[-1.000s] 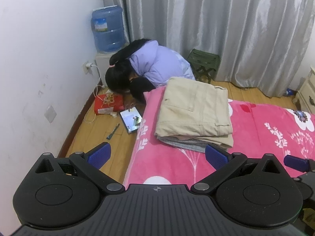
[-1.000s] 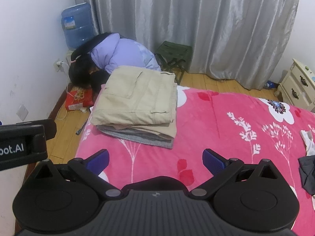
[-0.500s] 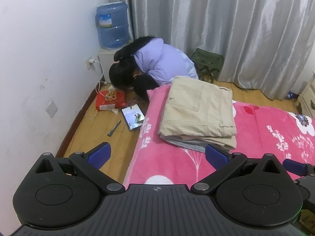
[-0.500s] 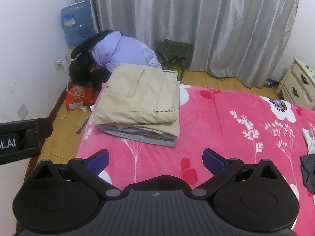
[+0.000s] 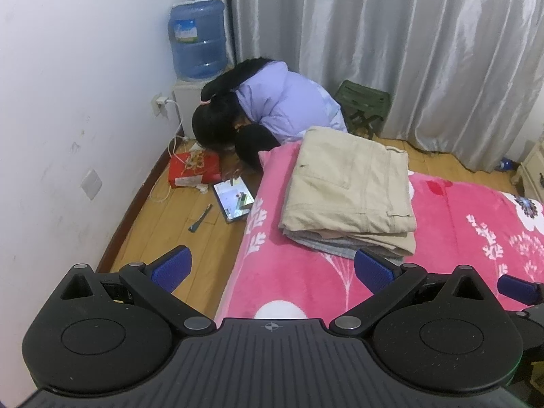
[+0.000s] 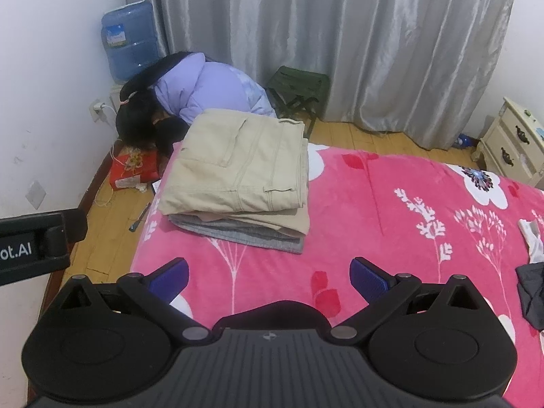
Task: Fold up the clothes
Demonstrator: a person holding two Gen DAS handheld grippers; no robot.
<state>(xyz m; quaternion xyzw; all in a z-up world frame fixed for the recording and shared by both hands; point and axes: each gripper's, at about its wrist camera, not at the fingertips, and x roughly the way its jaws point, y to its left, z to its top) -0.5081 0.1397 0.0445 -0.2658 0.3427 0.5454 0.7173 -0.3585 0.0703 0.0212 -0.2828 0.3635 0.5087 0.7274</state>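
We see a folded stack of clothes [image 6: 238,183] lying squared at the bed's [image 6: 374,204] far-left corner, beige trousers [image 5: 350,187] on top. At the right edge lie a dark garment [image 6: 532,295] and a pale one [image 6: 532,238], seemingly unfolded, so some folding may remain. Our left hand-held gripper [image 5: 272,265] and right hand-held gripper [image 6: 268,273] hover spread, holding nothing.
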